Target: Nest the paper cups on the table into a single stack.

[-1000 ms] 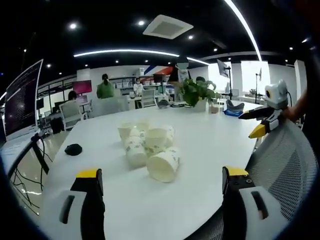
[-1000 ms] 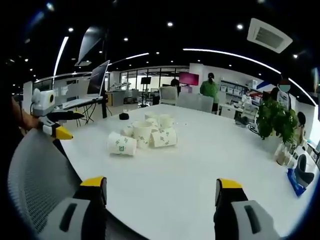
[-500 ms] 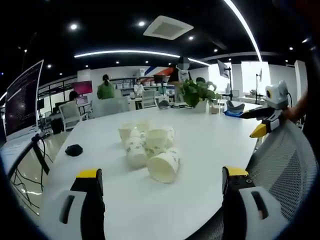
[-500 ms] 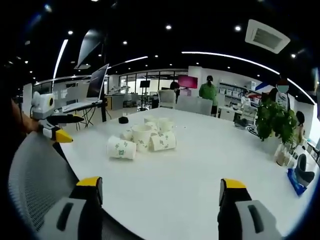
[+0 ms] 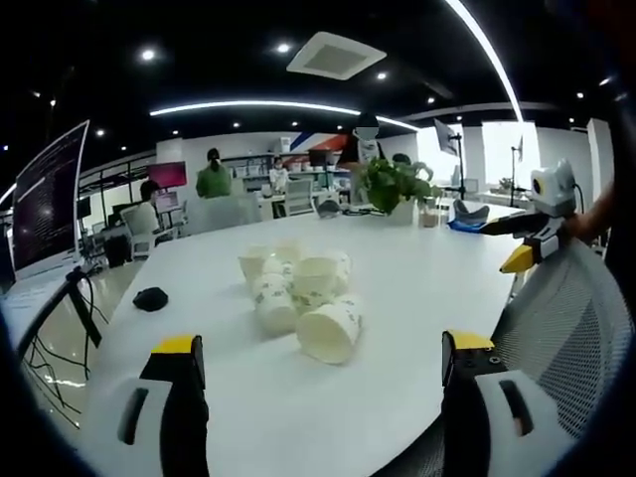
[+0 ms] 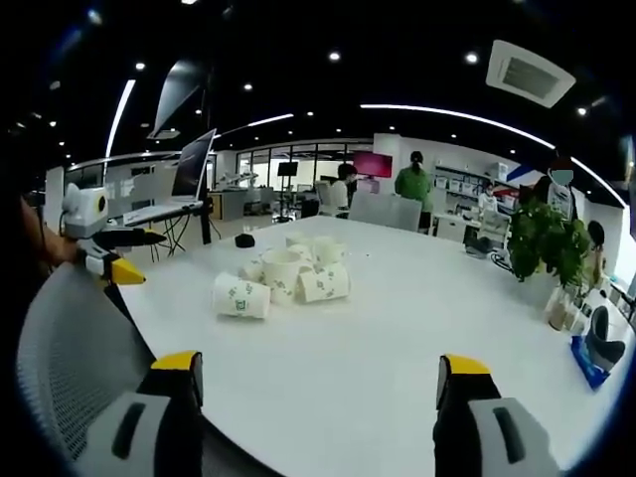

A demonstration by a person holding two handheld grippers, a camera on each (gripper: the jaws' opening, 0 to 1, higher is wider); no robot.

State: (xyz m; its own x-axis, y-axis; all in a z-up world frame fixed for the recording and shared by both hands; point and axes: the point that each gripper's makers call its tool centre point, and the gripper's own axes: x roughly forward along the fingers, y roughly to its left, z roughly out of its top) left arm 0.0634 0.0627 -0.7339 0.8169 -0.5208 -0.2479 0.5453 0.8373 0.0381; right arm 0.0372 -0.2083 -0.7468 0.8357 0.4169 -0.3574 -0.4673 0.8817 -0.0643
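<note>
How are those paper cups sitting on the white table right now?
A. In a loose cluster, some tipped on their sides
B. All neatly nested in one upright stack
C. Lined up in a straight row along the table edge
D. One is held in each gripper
A: the paper cups lie bunched together on the table, several on their sides, and both the left gripper and right gripper stand open and empty.

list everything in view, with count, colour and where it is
paper cups: several, exact count unclear, white with green print, clustered mid-table, some on their sides
table: one, white, under the cups
black object: one, near the table's far edge
potted plant: one, green, on the table away from the cups
mesh chair: one, grey, at the table edge
left tool: one, black with yellow tips, open, short of the cups
right tool: same colours, open, short of the cups
</note>
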